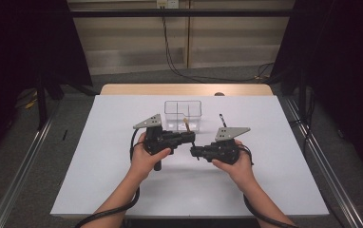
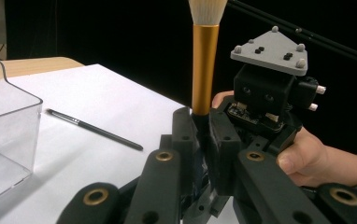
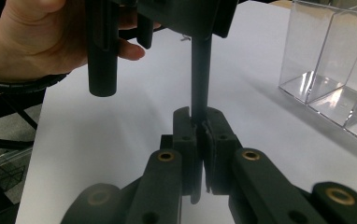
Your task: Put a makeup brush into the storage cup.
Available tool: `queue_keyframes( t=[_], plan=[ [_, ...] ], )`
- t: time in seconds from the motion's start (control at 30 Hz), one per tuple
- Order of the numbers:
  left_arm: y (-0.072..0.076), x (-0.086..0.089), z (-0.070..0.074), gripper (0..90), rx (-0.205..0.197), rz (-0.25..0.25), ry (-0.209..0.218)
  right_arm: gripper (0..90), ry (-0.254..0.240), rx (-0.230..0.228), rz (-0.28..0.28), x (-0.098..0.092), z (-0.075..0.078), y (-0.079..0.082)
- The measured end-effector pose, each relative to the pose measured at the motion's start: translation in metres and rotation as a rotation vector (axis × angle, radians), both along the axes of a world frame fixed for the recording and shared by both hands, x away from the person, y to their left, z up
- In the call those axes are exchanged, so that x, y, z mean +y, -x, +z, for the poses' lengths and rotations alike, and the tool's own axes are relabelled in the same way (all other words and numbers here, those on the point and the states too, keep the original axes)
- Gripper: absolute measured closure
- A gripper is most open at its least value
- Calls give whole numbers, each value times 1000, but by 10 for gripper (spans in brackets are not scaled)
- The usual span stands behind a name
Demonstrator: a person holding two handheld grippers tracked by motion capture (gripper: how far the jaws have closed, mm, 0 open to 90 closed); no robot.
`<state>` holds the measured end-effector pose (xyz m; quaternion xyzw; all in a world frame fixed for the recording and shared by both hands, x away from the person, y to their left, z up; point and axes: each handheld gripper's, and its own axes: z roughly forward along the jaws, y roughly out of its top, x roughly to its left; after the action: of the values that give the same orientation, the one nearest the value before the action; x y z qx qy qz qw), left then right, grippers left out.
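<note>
**A:** What is each claw holding?

**B:** Both are clamped on the same makeup brush (image 2: 204, 60). In the left gripper view the left claw (image 2: 201, 122) has its jaws pressed tight on the brush just below the gold ferrule, with the pale bristles pointing up. In the right gripper view the right claw (image 3: 200, 125) is closed on the dark handle end of that brush.

**A:** Where is the brush over the surface?

**B:** In the high view it is held between the two claws, the left claw (image 1: 189, 137) and the right claw (image 1: 195, 151) meeting nose to nose above the middle of the white surface (image 1: 122, 180), just in front of the clear organizer box (image 1: 183, 114).

**A:** What else is around?

**B:** The clear box has divided compartments and stands just behind the claws. A thin black brush (image 2: 95, 129) lies flat on the surface to the right of the box in the high view, apart from it and from the hands.

**A:** Anything in the way?

**B:** The near wall of the box is close to the gold end of the brush. The person's right hand (image 2: 307, 158) sits right behind the left claw's jaws, so the two grippers crowd each other.
</note>
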<state>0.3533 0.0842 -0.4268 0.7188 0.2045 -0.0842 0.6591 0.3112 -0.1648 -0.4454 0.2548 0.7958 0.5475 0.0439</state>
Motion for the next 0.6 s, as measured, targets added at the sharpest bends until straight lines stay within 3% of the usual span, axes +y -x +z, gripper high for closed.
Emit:
queue_keyframes(
  t=[0.47, 0.6],
  plan=[
    [1, 1, 2, 833, -25, -1, -8, 843, -25, 16, -6, 2, 0, 1],
    [2, 1, 4, 832, -31, -3, -7, 802, -33, 22, -17, -1, 1, 1]
  ],
)
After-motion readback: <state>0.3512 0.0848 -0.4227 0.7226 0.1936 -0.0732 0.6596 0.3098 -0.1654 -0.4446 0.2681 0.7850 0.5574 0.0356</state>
